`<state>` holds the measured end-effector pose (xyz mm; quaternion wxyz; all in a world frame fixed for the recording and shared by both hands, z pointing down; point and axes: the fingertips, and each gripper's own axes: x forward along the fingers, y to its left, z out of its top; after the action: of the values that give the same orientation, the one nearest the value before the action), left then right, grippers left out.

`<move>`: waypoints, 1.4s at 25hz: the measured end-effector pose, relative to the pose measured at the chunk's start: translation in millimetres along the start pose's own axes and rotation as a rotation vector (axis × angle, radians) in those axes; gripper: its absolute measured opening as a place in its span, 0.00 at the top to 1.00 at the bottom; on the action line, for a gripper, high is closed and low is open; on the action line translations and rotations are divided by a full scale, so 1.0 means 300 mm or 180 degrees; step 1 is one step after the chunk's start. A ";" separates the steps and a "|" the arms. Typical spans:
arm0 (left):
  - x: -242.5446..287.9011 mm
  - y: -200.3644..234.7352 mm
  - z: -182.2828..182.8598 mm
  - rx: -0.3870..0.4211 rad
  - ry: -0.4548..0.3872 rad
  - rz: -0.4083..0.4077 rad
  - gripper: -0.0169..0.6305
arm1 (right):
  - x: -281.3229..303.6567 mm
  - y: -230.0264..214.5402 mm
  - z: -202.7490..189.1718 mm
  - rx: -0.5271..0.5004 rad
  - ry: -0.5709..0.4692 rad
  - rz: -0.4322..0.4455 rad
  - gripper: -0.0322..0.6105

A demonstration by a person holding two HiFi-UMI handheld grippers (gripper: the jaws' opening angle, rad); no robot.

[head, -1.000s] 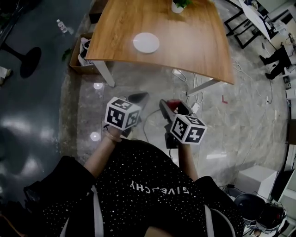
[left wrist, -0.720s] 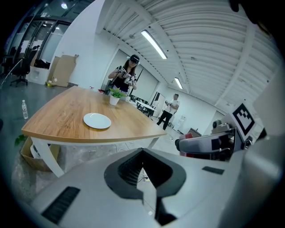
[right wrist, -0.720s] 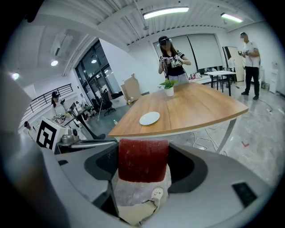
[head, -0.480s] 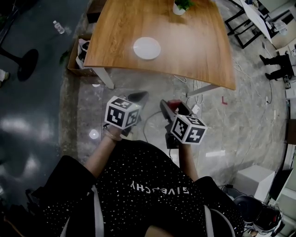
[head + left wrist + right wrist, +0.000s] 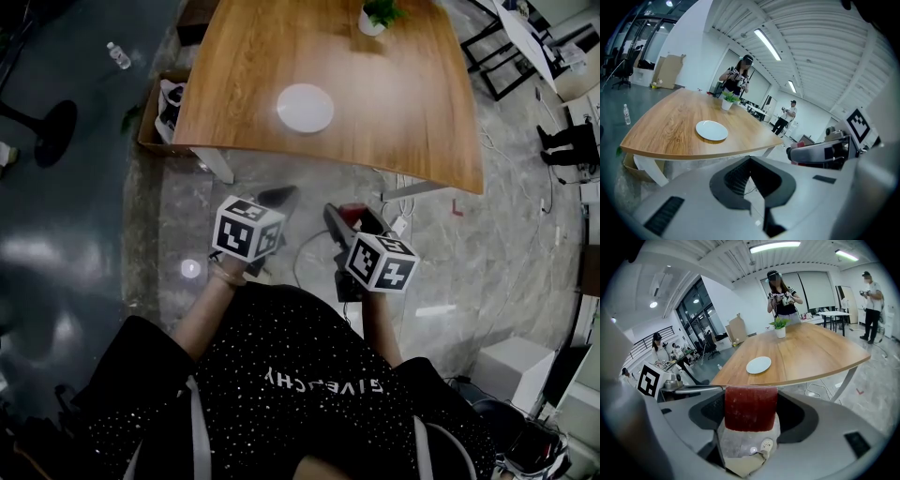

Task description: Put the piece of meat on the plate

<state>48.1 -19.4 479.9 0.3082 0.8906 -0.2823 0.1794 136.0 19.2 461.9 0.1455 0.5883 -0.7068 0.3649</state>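
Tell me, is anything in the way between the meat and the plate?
Nothing visible is. The right gripper holds the piece of meat over the floor; the plate lies alone on the table ahead, and the potted plant stands beyond it.

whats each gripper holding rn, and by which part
The right gripper holds the piece of meat, jaws pressed on its two opposite sides. The left gripper holds nothing; its jaws are together.

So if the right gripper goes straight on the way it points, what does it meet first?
Probably the near edge of the wooden table, with the plate beyond it. The right gripper, shut on the piece of meat, points at it from over the floor; height is hard to judge.
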 end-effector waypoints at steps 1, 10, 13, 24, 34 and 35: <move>0.004 0.013 0.007 -0.0006 0.0000 0.0001 0.96 | 0.012 0.001 0.007 0.0000 0.0004 -0.0005 0.44; 0.040 0.126 0.087 -0.0051 0.0015 0.0003 0.96 | 0.125 0.016 0.096 0.0011 0.0042 -0.0017 0.44; 0.057 0.160 0.117 -0.0047 0.0010 -0.0009 0.96 | 0.162 0.015 0.131 0.0010 0.0027 -0.0025 0.44; 0.086 0.237 0.203 -0.0022 -0.0001 -0.0044 0.96 | 0.241 0.030 0.217 -0.0003 -0.0005 -0.0045 0.44; 0.056 0.226 0.171 0.0081 -0.0034 -0.0090 0.96 | 0.227 0.082 0.198 -0.0040 -0.0177 0.0009 0.44; 0.051 0.226 0.165 0.0095 -0.0030 -0.0094 0.96 | 0.226 0.088 0.194 -0.0043 -0.0187 0.0013 0.44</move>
<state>25.6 -101.6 480.8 0.2962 0.9000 -0.2678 0.1748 106.2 -68.9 455.7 0.1279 0.5963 -0.7144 0.3430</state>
